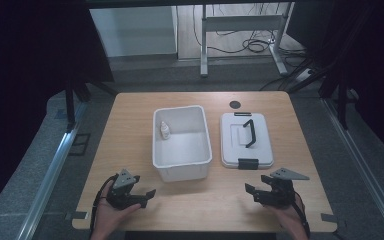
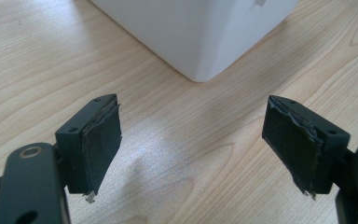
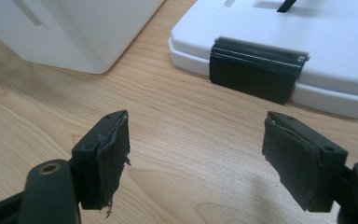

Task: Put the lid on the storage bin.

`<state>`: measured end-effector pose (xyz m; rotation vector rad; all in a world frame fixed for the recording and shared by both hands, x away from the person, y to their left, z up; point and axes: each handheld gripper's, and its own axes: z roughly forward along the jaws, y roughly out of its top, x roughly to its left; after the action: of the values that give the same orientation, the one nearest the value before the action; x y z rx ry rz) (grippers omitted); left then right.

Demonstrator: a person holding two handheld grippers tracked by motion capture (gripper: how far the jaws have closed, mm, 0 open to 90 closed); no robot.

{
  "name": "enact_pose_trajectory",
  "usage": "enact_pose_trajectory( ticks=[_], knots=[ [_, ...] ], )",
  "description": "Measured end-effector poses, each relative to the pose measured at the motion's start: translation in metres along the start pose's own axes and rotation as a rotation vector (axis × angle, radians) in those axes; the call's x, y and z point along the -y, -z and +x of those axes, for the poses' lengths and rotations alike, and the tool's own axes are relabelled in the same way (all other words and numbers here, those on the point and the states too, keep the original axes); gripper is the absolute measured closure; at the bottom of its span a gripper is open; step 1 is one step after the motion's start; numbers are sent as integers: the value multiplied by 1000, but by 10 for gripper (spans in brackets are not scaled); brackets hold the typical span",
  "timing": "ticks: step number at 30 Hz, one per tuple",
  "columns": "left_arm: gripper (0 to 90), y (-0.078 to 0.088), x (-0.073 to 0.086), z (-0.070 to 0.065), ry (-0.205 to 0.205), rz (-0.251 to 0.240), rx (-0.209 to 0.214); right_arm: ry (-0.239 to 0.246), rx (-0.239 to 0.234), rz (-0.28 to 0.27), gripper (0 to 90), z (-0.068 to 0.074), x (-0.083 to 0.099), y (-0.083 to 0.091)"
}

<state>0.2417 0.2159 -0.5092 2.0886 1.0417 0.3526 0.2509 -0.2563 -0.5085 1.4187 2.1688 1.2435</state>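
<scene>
Resting low over the near edge of the table (image 1: 130, 100), the left gripper (image 1: 139, 196) stands wide and empty just short of the white bin (image 1: 181, 170), which holds a small bottle (image 1: 164, 131). The lid (image 1: 245, 142) lies beside the bin, apart. The right gripper (image 1: 256, 192), wide and empty, faces the lid's black latch (image 3: 256, 67). Judged as the start: next comes gripping the lid to seat it.

My surface (image 1: 130, 150) looks like pale matt wood grain; the bin (image 1: 181, 150) and lid (image 1: 265, 145) are smooth white plastic, my hand-held gripper pads (image 2: 100, 140) frayed black rubber.
</scene>
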Motion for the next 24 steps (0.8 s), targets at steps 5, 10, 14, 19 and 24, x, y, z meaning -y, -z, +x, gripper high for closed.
enact_pose_trajectory(
  ticks=[5,10,14,19,24],
  knots=[
    [198,-3,0,-2,-5,14,-1,-35,15,-28,310,-4,-4,5],
    [198,-3,0,-2,-5,13,1,4,11,-8,306,-5,-10,7],
    [199,-2,1,1,5,13,-2,-13,-13,-13,306,-8,-16,9],
    [199,-1,2,3,13,8,-5,10,-17,48,303,-8,-38,13],
    [200,0,2,2,14,-5,-16,-2,2,61,303,-14,-66,16]
  ],
)
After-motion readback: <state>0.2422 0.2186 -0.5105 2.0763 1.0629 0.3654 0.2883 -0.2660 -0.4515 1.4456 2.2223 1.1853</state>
